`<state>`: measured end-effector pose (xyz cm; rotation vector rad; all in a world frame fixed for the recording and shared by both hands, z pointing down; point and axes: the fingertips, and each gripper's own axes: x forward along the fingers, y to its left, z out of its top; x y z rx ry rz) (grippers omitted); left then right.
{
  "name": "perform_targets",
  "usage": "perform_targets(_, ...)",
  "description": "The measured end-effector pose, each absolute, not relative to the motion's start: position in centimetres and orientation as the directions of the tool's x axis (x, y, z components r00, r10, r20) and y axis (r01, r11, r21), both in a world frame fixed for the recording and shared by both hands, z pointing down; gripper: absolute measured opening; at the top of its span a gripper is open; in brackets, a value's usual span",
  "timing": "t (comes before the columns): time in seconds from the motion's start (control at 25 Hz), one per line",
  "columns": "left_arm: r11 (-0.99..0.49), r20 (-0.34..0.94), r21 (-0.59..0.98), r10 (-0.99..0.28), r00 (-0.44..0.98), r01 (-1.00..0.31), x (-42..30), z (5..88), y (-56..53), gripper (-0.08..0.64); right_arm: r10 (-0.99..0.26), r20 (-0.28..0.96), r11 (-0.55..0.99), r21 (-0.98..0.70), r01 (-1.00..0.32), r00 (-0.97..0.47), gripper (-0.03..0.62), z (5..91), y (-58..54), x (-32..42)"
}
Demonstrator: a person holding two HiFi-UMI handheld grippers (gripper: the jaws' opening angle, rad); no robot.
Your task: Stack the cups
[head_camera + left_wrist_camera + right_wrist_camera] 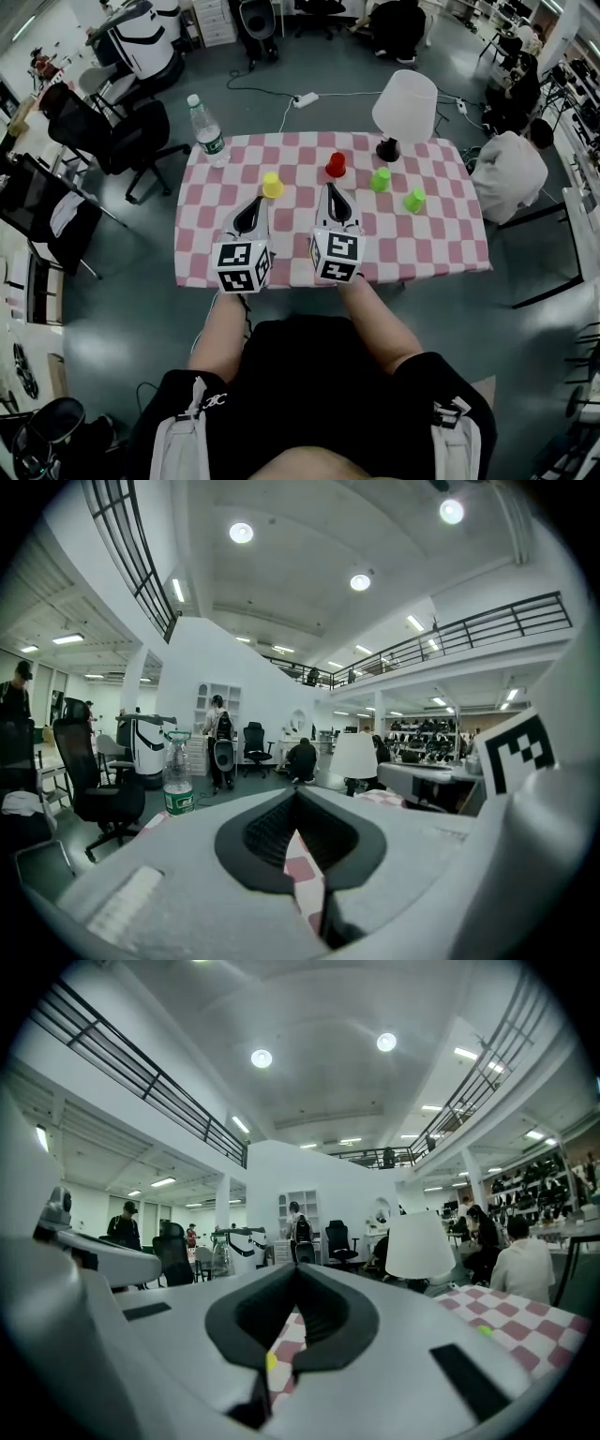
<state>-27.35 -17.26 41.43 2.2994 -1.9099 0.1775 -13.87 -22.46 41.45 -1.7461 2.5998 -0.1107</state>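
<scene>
Several small cups stand upside down on the pink-and-white checked table [441,253]: a yellow cup [272,185], a red cup [336,165] and two green cups [380,179] [413,200]. My left gripper [261,200] is over the table's near half, its tips just short of the yellow cup, and its jaws meet with nothing between them. My right gripper [330,188] lies beside it, pointing at the red cup, also shut and empty. In the left gripper view the left gripper's [297,790] jaws meet at the tips. The right gripper view shows the same for the right gripper [298,1267].
A clear water bottle [208,131] stands at the table's far left corner, and a white-shaded lamp [403,108] stands at the far right. Office chairs [122,131] stand to the left. A seated person [511,169] is close to the table's right end.
</scene>
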Motion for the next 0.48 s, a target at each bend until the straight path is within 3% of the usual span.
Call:
perform_targets(0.36, -0.159, 0.200, 0.035, -0.966, 0.163, -0.987, -34.4, 42.3, -17.0, 0.015, -0.917, 0.051, 0.391, -0.073, -0.918, -0.395, 0.017, 44.3, -23.6, -21.6)
perform_targets(0.44, -0.148, 0.201, 0.039, -0.968, 0.153, -0.988, -35.7, 42.5, -16.8, 0.015, -0.902, 0.063, 0.421, -0.091, -0.902, -0.427, 0.232, 45.4, -24.2, -23.5)
perform_targets(0.48, -0.142, 0.202, 0.041, -0.968, 0.148, -0.989, -36.4, 42.7, -16.7, 0.015, -0.896, 0.076, 0.431, -0.097, -0.897, -0.438, 0.256, 46.1, -24.5, -24.4)
